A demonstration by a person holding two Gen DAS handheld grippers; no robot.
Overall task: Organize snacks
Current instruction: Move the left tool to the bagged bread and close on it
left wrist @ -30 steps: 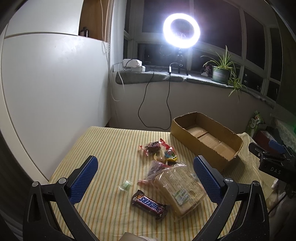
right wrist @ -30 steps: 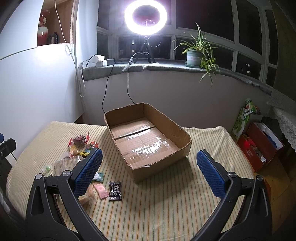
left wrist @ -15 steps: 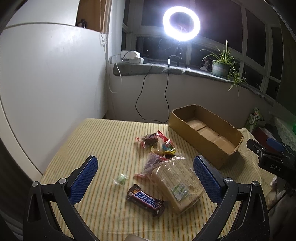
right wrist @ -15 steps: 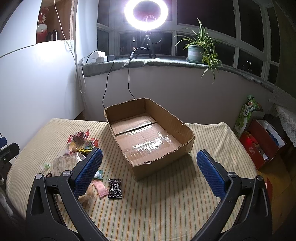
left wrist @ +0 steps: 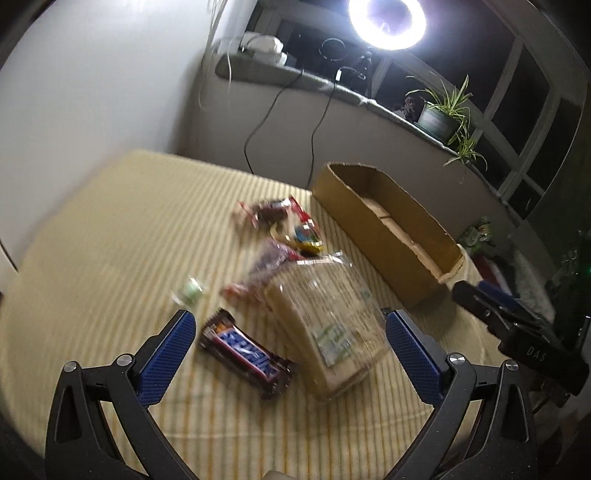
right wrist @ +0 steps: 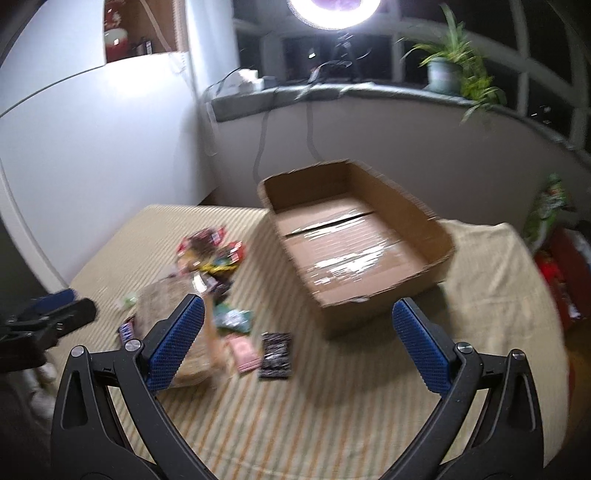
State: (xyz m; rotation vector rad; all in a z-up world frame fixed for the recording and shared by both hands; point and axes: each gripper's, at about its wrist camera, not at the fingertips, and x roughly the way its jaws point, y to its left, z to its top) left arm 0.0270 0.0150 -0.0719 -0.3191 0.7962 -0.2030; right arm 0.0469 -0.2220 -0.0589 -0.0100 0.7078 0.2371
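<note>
A pile of snacks lies on the yellow striped tablecloth (left wrist: 110,229). A brown Snickers bar (left wrist: 245,352) sits just ahead of my left gripper (left wrist: 290,347), which is open and empty. Beside the bar lies a clear bag of bread (left wrist: 327,325), and behind it a small green candy (left wrist: 192,291) and several bright wrappers (left wrist: 291,225). The empty cardboard box (right wrist: 354,240) stands to the right of the pile. My right gripper (right wrist: 299,338) is open and empty, above a black packet (right wrist: 276,354), a pink packet (right wrist: 243,352) and a green packet (right wrist: 234,319).
A lit ring light (left wrist: 386,18) and a potted plant (left wrist: 441,112) stand on the windowsill behind the table. Cables (left wrist: 258,122) hang down the wall. A white wall (left wrist: 92,92) borders the left side. Red and green bags (right wrist: 554,236) sit on the floor at the right.
Both grippers have dropped lower and tilted toward the table. The left one has come close to the Snickers bar and bread bag; the right one has swung left toward the small packets.
</note>
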